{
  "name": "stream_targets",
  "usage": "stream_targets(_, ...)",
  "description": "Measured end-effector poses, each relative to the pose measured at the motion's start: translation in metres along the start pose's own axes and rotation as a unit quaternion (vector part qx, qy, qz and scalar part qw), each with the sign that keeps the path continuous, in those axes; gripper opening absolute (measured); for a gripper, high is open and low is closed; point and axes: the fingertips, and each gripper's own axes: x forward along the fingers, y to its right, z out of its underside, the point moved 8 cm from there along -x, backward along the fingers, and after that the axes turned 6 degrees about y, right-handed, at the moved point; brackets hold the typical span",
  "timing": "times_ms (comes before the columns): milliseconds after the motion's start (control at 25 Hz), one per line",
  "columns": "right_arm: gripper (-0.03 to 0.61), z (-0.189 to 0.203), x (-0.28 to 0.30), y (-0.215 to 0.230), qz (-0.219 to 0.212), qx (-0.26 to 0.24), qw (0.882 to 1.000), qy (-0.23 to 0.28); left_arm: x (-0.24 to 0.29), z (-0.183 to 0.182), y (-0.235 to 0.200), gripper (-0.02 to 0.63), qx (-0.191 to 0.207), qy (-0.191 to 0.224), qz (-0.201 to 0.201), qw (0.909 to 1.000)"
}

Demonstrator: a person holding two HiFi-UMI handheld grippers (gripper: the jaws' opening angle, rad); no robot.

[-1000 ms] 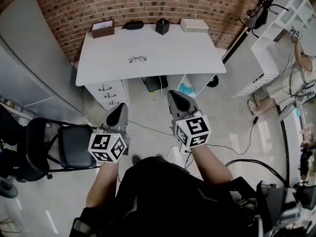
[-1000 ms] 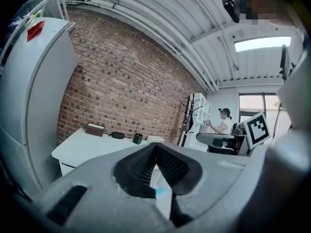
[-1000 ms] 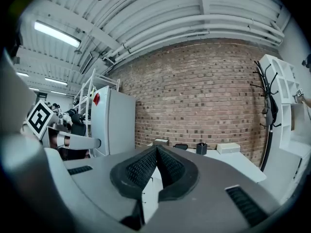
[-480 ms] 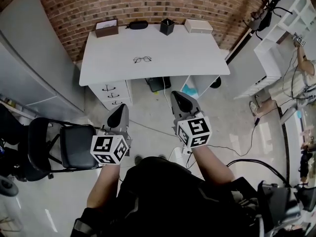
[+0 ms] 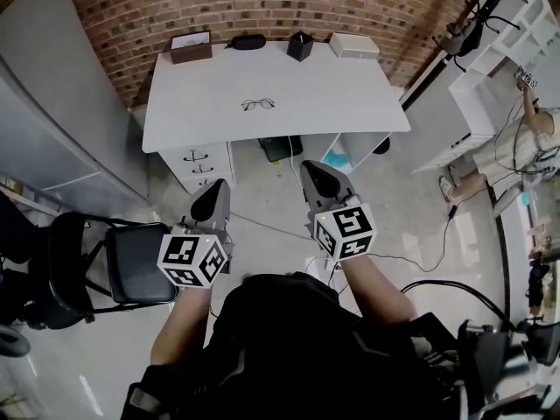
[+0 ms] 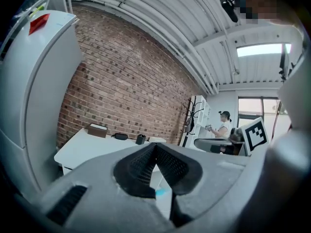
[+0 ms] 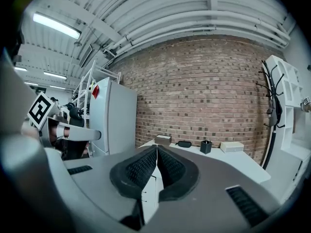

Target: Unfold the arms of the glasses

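Change: the white desk point(image 5: 350, 94) and the glasses point(image 5: 259, 104) now sit slightly further right in the head view.
Glasses: mid-desk, well apart from both grippers.
Left gripper point(image 5: 212, 201): jaws together, empty.
Right gripper point(image 5: 317, 175): jaws together, empty.
Open room: bare floor point(image 5: 262, 204) before the desk's front edge; black chair point(image 5: 131, 265) at left.

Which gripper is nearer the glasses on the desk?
Right, narrowly. The right gripper is short of the desk, right of the glasses; the left gripper is further back, to their left. Neither touches them.
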Motion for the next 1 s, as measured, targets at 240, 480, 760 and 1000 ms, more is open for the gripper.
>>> stream_targets(240, 0.009, 0.0, 0.006, -0.02, -0.002, -0.005, 1.0, -0.009, -0.003, -0.001, -0.012, 0.009, -0.004, 0.007, 0.015, 0.9999)
stream_targets(480, 0.009, -0.006, 0.023, -0.019, -0.006, -0.009, 1.0, 0.005, -0.001, 0.006, -0.028, 0.009, -0.015, 0.003, 0.009, 0.9998)
stream_targets(760, 0.009, -0.002, 0.057, 0.0, -0.018, 0.001, 1.0, 0.009, 0.025, 0.008, -0.039, 0.009, -0.013, -0.001, -0.001, 0.9999)
stream_targets(1000, 0.009, 0.005, 0.095, 0.033, -0.027, 0.014, 1.0, 0.003, 0.067, 0.012, -0.051, 0.009, -0.015, -0.011, -0.015, 0.9997)
